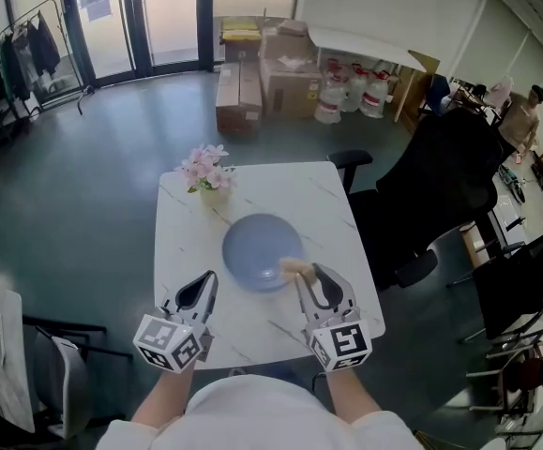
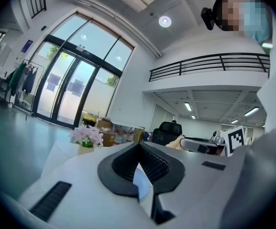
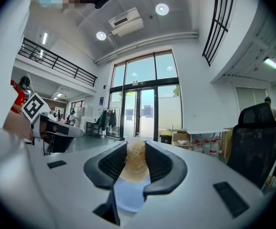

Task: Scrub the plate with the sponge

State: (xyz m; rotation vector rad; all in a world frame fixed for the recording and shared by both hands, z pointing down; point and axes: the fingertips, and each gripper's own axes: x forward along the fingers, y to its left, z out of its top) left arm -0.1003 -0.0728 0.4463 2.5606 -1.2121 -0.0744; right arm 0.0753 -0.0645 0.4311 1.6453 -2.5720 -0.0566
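Sponge [image 1: 293, 268] and plate [image 1: 262, 249] are already close: the straw-coloured sponge is pinched between the jaws of the right gripper [image 1: 307, 276], which is closed on it at the plate's near right rim. Whether it presses on the plate or hangs just above, I cannot tell. The blue plate lies flat in the middle of the white surface [image 1: 309, 195]. It is round, so it has no long axis, and it spreads away to the far left of the sponge. The sponge looks slightly longer than it is wide, with its free end poking out past the jaw tips toward the plate's centre. The right hand is clearly the nearer one, so I judge the scrubbing stroke needs only a short push far and left across the plate. The left gripper [image 1: 201, 291] sits at the near left of the surface, well apart from the plate, with its jaws drawn together on nothing. A small bunch of pink flowers [image 1: 205, 169] stands at the far left corner, clear of any stroke.
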